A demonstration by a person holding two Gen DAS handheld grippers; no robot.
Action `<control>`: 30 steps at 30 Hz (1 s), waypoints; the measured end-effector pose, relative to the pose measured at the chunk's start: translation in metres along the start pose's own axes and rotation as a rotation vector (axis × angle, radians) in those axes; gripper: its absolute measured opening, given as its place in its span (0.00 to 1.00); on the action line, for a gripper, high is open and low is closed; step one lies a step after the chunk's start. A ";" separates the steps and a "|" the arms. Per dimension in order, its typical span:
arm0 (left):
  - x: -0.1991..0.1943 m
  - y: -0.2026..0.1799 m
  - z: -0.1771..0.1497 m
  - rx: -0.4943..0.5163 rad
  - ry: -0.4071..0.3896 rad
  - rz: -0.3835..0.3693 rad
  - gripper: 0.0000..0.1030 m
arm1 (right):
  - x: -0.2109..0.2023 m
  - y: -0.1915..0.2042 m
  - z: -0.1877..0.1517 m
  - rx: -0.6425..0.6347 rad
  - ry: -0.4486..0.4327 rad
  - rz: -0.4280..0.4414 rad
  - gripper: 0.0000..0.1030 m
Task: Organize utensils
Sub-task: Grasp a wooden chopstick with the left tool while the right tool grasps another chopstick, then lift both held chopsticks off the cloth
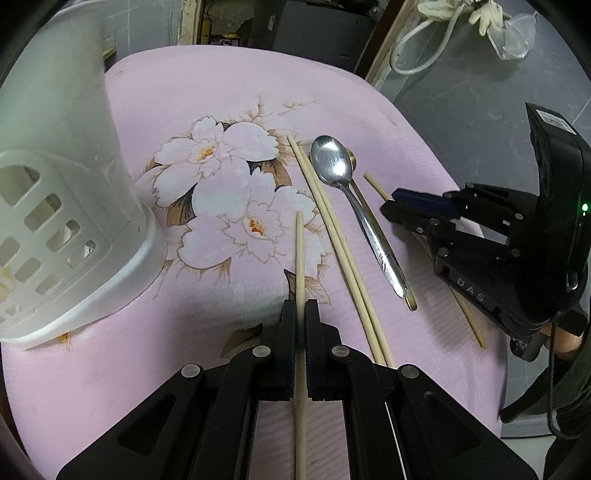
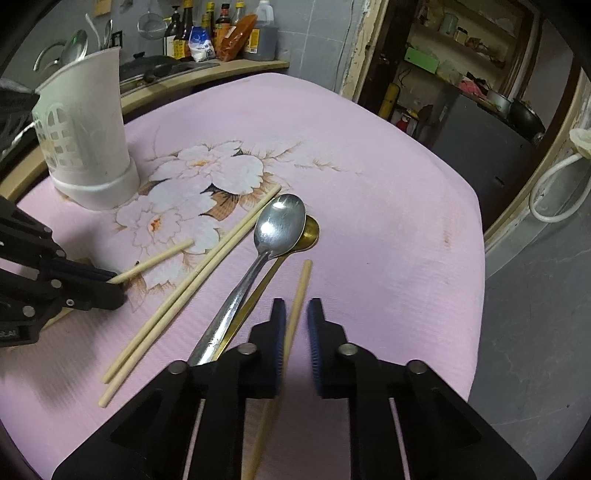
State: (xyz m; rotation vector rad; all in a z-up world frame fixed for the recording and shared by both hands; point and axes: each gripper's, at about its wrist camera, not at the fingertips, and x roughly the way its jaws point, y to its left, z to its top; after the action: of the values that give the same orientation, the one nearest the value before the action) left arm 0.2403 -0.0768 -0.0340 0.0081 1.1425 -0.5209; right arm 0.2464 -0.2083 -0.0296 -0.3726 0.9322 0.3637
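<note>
My left gripper [image 1: 301, 308] is shut on a pale wooden chopstick [image 1: 300, 258], held just above the pink cloth; it also shows in the right wrist view [image 2: 155, 260]. My right gripper [image 2: 296, 308] is open, its fingers either side of another chopstick [image 2: 300, 291] lying on the cloth. A pair of chopsticks [image 1: 332, 236] lies between them, also in the right wrist view [image 2: 192, 288]. A silver spoon [image 1: 343, 184] rests on a gold spoon [image 2: 308, 232]. A white slotted utensil holder [image 1: 62, 184] stands at left, also in the right wrist view [image 2: 88, 140].
The pink flowered cloth [image 2: 369, 155] covers a small table with edges close on the right. A kitchen counter with bottles [image 2: 221, 33] lies behind. A white cable [image 1: 424, 40] hangs beyond the table's far edge.
</note>
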 end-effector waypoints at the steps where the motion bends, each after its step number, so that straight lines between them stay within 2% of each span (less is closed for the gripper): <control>1: -0.002 0.002 -0.003 -0.007 -0.013 -0.006 0.03 | -0.001 -0.002 0.001 0.015 -0.002 0.012 0.06; 7: -0.016 0.011 -0.015 -0.055 -0.119 -0.053 0.03 | -0.009 -0.022 -0.005 0.164 -0.055 0.130 0.04; 11: -0.029 0.013 -0.021 -0.077 -0.206 -0.070 0.03 | -0.025 -0.024 -0.012 0.231 -0.148 0.163 0.03; 15: -0.041 0.011 -0.029 -0.071 -0.287 -0.055 0.03 | -0.045 -0.020 -0.018 0.261 -0.259 0.173 0.03; 18: -0.042 0.008 -0.031 -0.065 -0.290 -0.039 0.03 | -0.038 -0.015 -0.016 0.244 -0.220 0.187 0.04; 23: -0.029 0.009 -0.030 -0.090 -0.227 -0.010 0.03 | -0.022 -0.009 -0.020 0.229 -0.124 0.225 0.06; 26: -0.026 0.017 -0.031 -0.127 -0.203 -0.030 0.03 | -0.025 -0.003 -0.026 0.200 -0.100 0.262 0.10; 28: -0.026 0.022 -0.031 -0.143 -0.196 -0.042 0.03 | -0.027 0.002 -0.029 0.179 -0.098 0.283 0.19; 30: -0.025 0.023 -0.030 -0.149 -0.191 -0.045 0.03 | -0.028 0.007 -0.031 0.160 -0.088 0.297 0.22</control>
State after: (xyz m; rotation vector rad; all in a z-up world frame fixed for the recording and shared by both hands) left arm 0.2154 -0.0385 -0.0311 -0.1928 0.9934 -0.4655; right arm 0.2069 -0.2206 -0.0244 -0.0693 0.9249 0.5679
